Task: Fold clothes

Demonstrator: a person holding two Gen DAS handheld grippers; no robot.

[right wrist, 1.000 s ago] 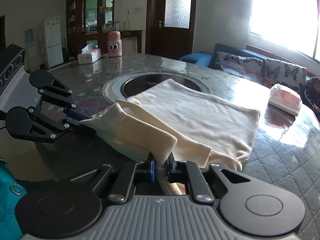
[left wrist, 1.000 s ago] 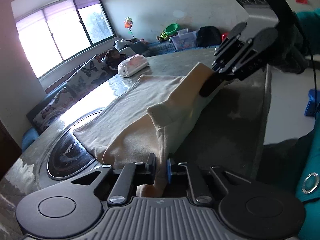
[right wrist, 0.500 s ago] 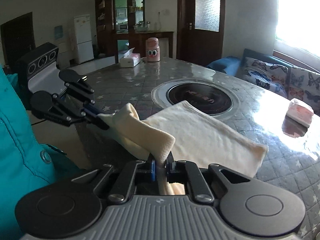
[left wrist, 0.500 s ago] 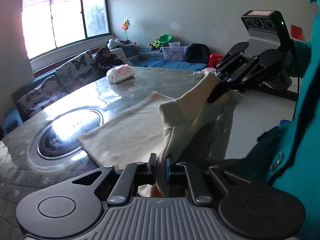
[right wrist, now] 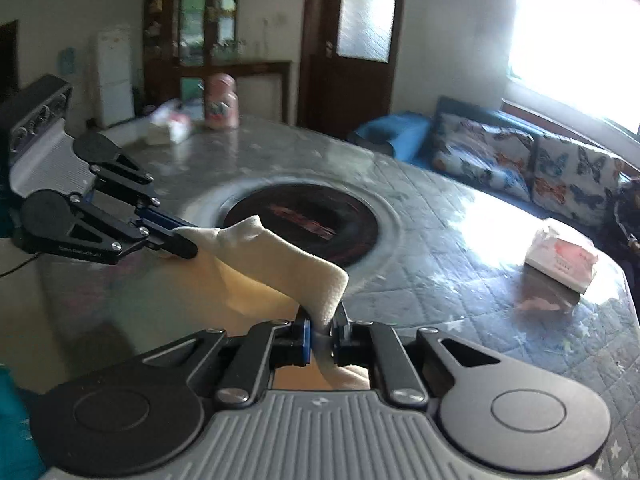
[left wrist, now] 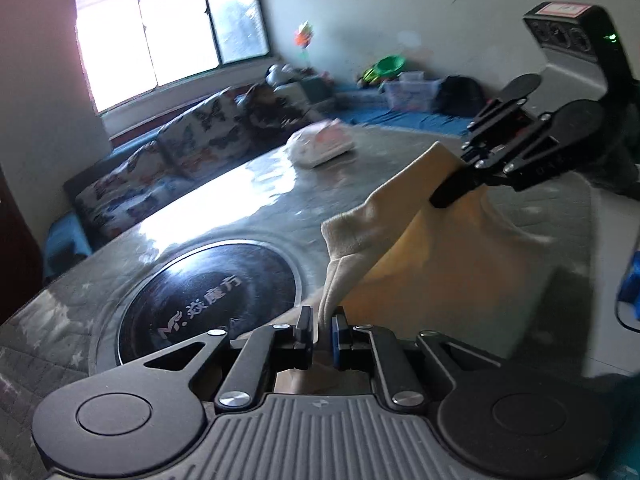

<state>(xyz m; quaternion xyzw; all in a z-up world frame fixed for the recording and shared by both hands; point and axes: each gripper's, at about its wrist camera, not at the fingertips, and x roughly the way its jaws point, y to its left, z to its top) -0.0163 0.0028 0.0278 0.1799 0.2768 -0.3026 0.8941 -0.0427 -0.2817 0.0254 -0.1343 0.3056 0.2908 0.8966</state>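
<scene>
Cream garment [left wrist: 440, 272] stretched above the table [left wrist: 248, 208]; left gripper [left wrist: 322, 334] and right gripper [right wrist: 320, 330] each clamp an edge.

Both tongs [left wrist: 322, 334] [right wrist: 320, 334] clamped, raised.

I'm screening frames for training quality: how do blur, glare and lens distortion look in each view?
Left wrist view: window blown out, glare streak across the table, tissue pack motion-smeared, the cream garment and left gripper fairly sharp. Right wrist view: window overexposed, pink bottle smeared, right gripper crisp. Fisheye bends both frames' edges.
</scene>
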